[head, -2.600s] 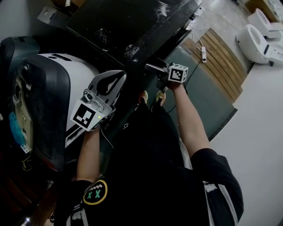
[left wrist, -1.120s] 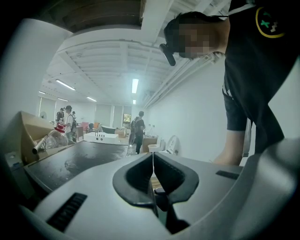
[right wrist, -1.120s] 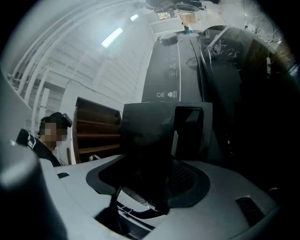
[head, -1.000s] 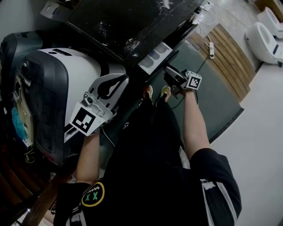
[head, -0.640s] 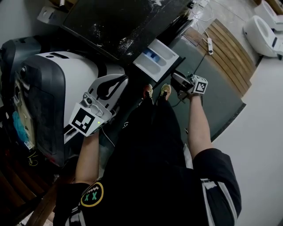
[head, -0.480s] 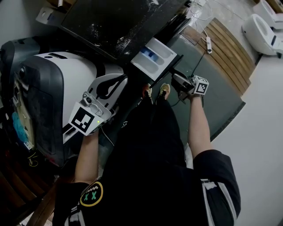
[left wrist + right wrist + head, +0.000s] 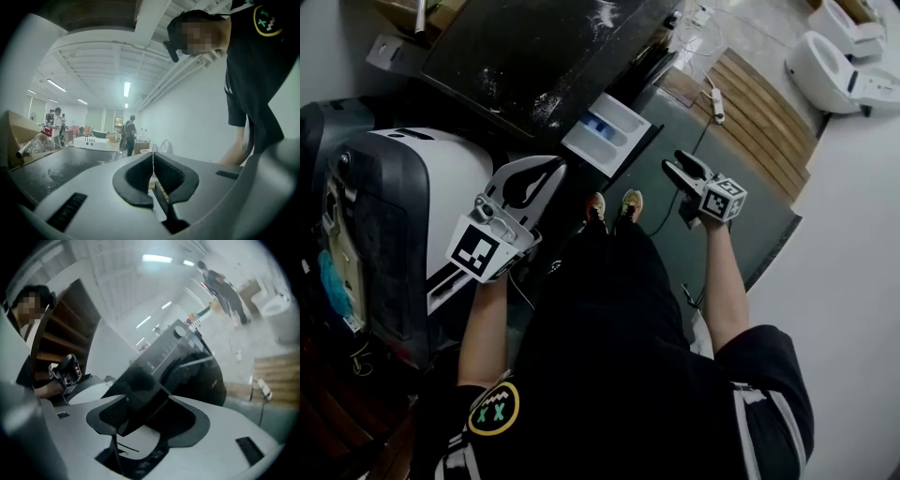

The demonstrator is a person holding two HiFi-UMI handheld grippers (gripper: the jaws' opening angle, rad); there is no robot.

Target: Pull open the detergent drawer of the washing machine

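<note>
The black-topped washing machine (image 7: pixel 544 56) fills the upper head view. Its white detergent drawer (image 7: pixel 602 131), with a blue compartment inside, stands pulled out of the front. My right gripper (image 7: pixel 673 162) hangs just right of the drawer's front edge, apart from it. Its jaws are opening and nothing is between them. In the blurred right gripper view, the right gripper (image 7: pixel 154 401) points at the machine (image 7: pixel 187 357). My left gripper (image 7: pixel 555 169) is shut and empty, held left of the drawer over a white appliance. The left gripper (image 7: pixel 152 157) shows its pads meeting.
A bulky white and dark grey appliance (image 7: pixel 394 197) stands at the left. My shoes (image 7: pixel 609 206) are on a green mat (image 7: pixel 750 216). Wooden slats (image 7: pixel 759 112) with a power strip (image 7: pixel 715 98) lie at the right, white toilets (image 7: pixel 825 56) beyond. People stand far off in the left gripper view.
The drawer has slid out of the machine. My right gripper drew back with it, then came off its front and swung to the right. The left gripper has hardly moved.
</note>
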